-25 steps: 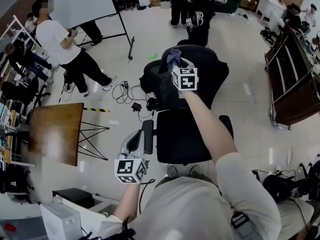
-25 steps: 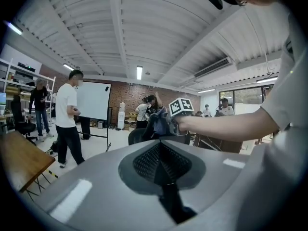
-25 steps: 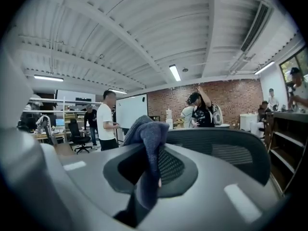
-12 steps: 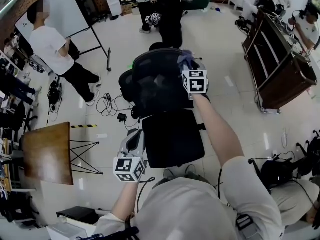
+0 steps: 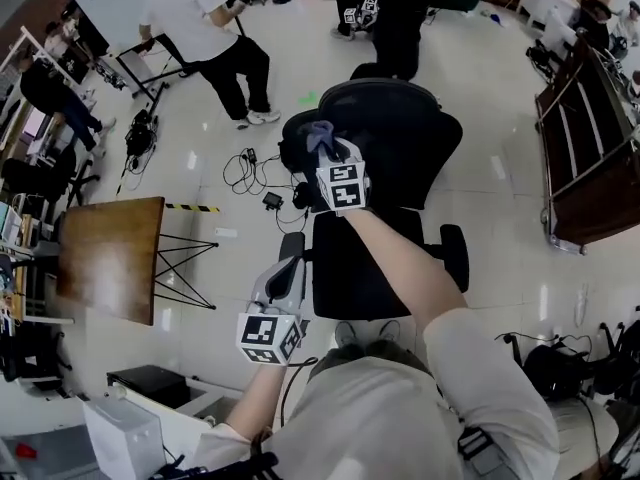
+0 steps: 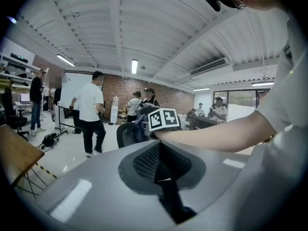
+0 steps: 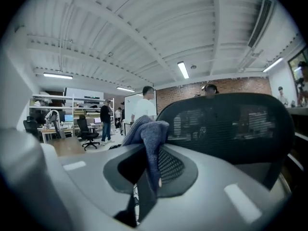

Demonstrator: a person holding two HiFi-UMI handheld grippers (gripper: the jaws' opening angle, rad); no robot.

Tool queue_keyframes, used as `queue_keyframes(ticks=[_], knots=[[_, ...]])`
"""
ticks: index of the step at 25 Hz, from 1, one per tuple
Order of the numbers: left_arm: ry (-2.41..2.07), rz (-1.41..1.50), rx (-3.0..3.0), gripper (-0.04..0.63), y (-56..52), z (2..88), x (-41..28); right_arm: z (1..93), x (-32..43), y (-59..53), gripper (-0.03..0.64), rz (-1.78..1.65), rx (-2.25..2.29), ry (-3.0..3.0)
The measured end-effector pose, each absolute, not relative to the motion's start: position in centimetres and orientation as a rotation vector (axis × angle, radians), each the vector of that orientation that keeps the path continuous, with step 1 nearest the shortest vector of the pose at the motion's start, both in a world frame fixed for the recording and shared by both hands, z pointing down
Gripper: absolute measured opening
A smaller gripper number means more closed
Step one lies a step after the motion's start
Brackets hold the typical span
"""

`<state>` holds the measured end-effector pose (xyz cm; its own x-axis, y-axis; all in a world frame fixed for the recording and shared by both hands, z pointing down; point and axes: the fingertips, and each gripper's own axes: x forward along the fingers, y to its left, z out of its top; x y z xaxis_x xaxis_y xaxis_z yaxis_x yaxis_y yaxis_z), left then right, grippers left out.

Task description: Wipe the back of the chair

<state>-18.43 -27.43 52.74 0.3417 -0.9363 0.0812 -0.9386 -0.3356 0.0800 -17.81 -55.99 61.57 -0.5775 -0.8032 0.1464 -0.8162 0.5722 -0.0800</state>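
Head view: right gripper [image 5: 328, 153] raised at left edge of chair back [image 5: 405, 133], blue cloth [image 5: 320, 132] bunched at its tips. Back's wide span judged to run rightward from jaws. Left gripper [image 5: 285, 270] held low beside seat [image 5: 340, 283], well apart from back; right one nearer.

Left gripper view: jaws pressed together, nothing held between.

Right gripper view: jaws clamped on cloth; mesh back seen just beyond, ahead and rightward.

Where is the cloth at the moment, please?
The cloth is clamped in the right gripper, near the centre of the head view, at the left edge of the chair back and above the seat.
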Motion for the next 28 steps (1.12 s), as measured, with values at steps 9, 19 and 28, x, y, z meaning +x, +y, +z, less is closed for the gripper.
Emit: queue_keyframes(ticks=[9,19,28], knots=[[-1.674,0.026,2.493,0.055,-25.4,56.5,-19.9,66.4,1.3,-56.5,0.048,0.242,1.792,-2.443],[-1.590,0.049,2.578,0.055,-26.0,55.6,-15.6,66.0,0.4,-52.2,0.048,0.142,1.660,-2.555],[-1.800,0.008,2.422,0.055,-29.2,51.2,-15.1,73.7,-22.5,-58.1,0.048,0.281,1.160,-2.623]])
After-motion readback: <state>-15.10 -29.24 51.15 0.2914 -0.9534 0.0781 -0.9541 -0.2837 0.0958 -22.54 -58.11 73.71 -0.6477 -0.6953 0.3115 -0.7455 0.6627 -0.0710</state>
